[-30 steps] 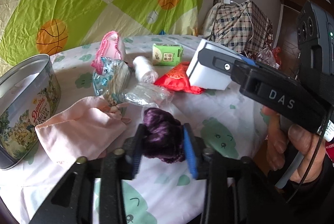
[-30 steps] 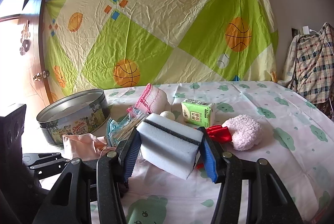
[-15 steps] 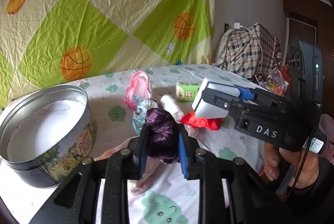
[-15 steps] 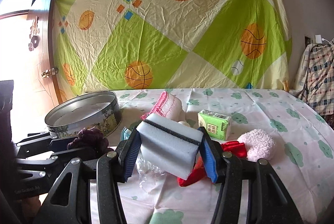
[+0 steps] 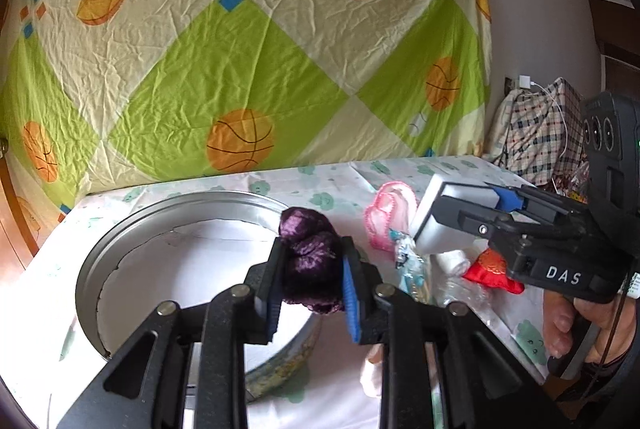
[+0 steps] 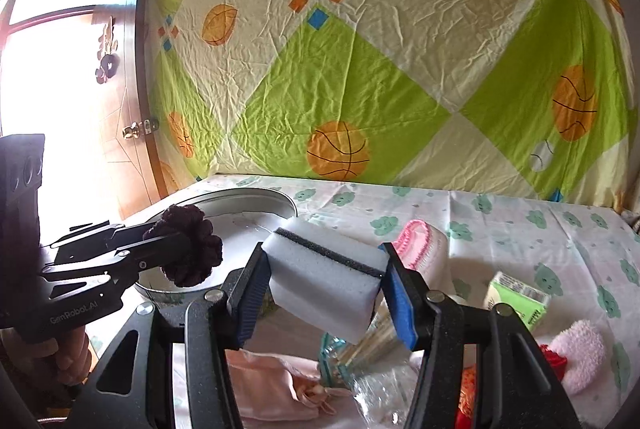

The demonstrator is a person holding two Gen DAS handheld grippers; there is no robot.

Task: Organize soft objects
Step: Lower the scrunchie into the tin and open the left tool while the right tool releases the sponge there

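My left gripper [image 5: 310, 289] is shut on a dark purple scrunchie [image 5: 310, 261] and holds it over the right rim of the round metal tin [image 5: 120, 249]; the scrunchie also shows in the right wrist view [image 6: 188, 253]. The tin [image 6: 256, 197] has a white lining. My right gripper [image 6: 324, 293] is shut on a white sponge with a dark strip [image 6: 324, 281], held above the table just right of the tin; the sponge also shows in the left wrist view [image 5: 444, 225].
On the cloud-print tablecloth [image 6: 520, 213] lie a pink-edged cloth [image 6: 424, 245], a green carton [image 6: 516, 297], a fluffy pink item [image 6: 580, 353], a red pouch [image 5: 492, 269], a pink fabric bag [image 6: 276, 385] and clear plastic packs [image 6: 360, 361]. A patterned sheet hangs behind.
My left gripper has lifted the scrunchie off the table and carried it left, over the tin. My right gripper has moved left toward the tin with the sponge.
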